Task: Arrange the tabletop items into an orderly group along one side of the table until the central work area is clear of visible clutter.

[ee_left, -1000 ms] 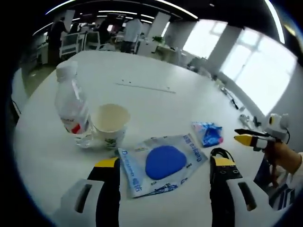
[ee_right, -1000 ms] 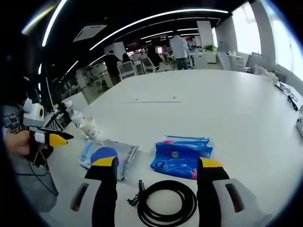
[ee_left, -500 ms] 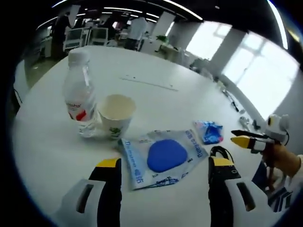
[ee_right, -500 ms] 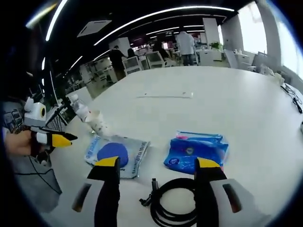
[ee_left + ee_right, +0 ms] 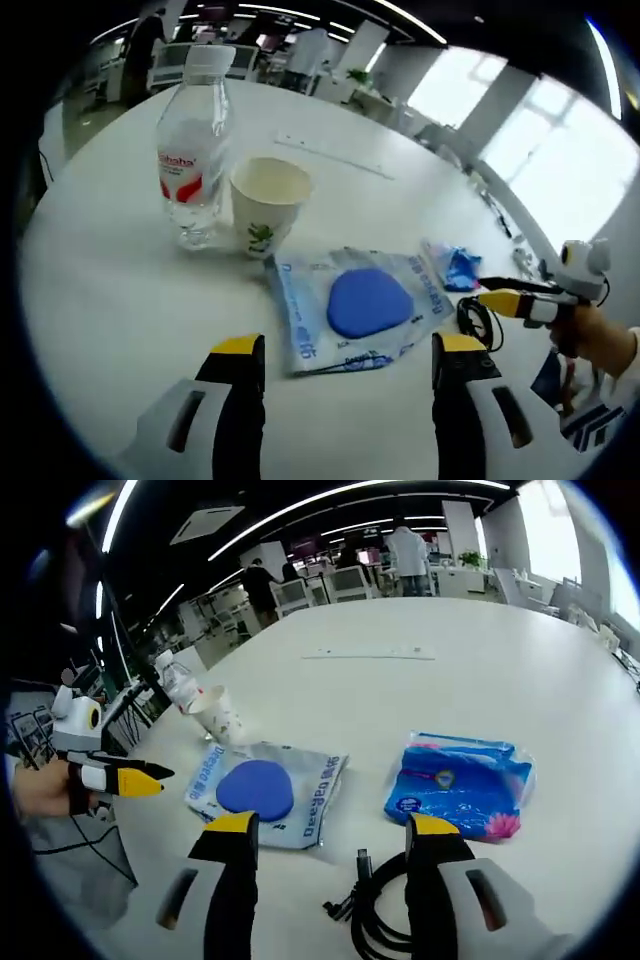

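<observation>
Five loose items lie on a large white round worktop. A clear water bottle stands upright with a paper cup just beside it, possibly touching. These two already read as a pair near one edge, likely the seed of the tidy group. Near the cup lies a flat clear packet holding a blue pad, one corner reaching toward the cup's base. Further out, in the right gripper view, a crumpled blue pouch sits apart from the packet, and a coiled black cable lies close to that view's camera, between the jaws.

The left tongs hang over the worktop with jaws wide and nothing between them, lined up on the packet, so the packet looks like the next pick. The right tongs are also spread wide and empty, hovering above the cable and aimed between packet and pouch. Each tongs also shows at the edge of the other's view, held in a hand.

The middle remains cluttered; sorting seems barely begun. Background: office desks and standing people.
</observation>
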{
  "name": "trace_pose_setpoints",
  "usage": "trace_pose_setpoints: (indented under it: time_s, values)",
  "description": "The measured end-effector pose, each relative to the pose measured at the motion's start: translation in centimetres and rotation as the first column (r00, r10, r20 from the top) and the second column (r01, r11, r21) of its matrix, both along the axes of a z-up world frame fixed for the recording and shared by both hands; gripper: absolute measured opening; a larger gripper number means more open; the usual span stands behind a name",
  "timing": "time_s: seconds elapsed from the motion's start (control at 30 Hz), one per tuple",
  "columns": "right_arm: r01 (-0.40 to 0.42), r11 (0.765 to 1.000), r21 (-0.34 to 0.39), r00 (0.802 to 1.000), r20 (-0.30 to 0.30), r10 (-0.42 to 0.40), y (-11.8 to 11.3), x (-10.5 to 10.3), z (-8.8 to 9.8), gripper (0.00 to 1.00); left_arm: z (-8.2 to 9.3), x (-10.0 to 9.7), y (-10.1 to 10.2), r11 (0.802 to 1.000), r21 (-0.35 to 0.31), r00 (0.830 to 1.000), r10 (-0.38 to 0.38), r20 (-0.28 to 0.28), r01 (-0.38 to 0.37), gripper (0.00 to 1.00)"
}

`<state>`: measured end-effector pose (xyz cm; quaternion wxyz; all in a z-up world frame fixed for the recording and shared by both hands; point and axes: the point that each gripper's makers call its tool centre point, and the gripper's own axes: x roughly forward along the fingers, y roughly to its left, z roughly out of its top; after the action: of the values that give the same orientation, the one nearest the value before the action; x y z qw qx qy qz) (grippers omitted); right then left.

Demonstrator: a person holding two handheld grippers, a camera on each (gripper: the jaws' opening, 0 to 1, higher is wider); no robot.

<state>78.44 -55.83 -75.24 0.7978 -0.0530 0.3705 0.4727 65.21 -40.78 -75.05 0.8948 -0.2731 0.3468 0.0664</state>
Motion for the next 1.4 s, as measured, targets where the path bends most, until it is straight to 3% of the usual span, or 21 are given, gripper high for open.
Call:
trace_pose_setpoints:
  time_s: [0.33, 0.6, 1.03, 1.3, 1.4]
  values:
    - [-0.019, 0.999, -0.034, 0.998, -0.052, 0.018, 1.4, -0.9, -1.4, 0.51, -1.3, -0.2, 0.3, 0.998, -0.051, 1.000, 0.030, 0.003, -0.030, 0.61]
    - [-0.028, 0.998, -0.057, 0.996, -0.087, 0.023, 2.2, -1.5, -2.7, 0.46, -2.1, -0.3, 0.5, 0.998, -0.052, 0.999, 0.033, -0.008, -0.033, 0.59]
    - [0.000, 0.999, -0.043, 0.989, -0.145, -0.007, 3.0, -2.0, -4.0, 0.38, -3.2, 0.3, 0.5, 0.993, -0.099, 0.998, 0.063, -0.018, -0.064, 0.56]
    - [0.012, 0.999, -0.043, 0.986, -0.163, -0.018, 2.9, -2.1, -4.3, 0.22, -3.6, 0.4, 0.3, 0.992, -0.108, 0.998, 0.064, -0.024, -0.066, 0.49]
    - [0.018, 0.999, -0.038, 0.985, -0.171, -0.024, 3.0, -2.0, -4.4, 0.21, -3.6, 0.5, 0.3, 0.990, -0.121, 0.997, 0.071, -0.023, -0.073, 0.46]
